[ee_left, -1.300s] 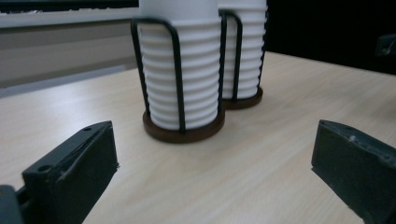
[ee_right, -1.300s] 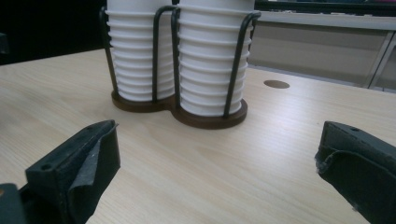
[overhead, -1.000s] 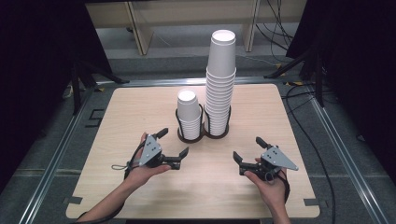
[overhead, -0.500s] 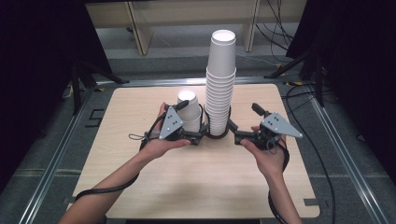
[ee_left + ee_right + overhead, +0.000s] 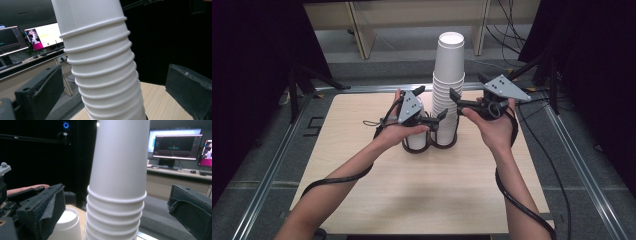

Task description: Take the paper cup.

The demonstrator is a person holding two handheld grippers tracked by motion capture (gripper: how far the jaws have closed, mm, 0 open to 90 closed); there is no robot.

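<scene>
Tall stack [image 5: 447, 85] stands upright between both claws: left claw [image 5: 443, 120] low, right claw [image 5: 455, 97] higher. Jaws apart, just been closing, not touching.

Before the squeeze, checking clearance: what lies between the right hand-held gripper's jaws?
The tall cup stack, untouched; the right hand-held gripper view shows gaps either side.

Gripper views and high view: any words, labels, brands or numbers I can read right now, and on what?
None can be read.
Tall stack of white paper cups: plain, no print.
Short stack of white paper cups: plain.
Monitors behind the table: they show content, too small and blurred to read.
Grey plates on the left gripper and right gripper: holes, no lettering.
</scene>
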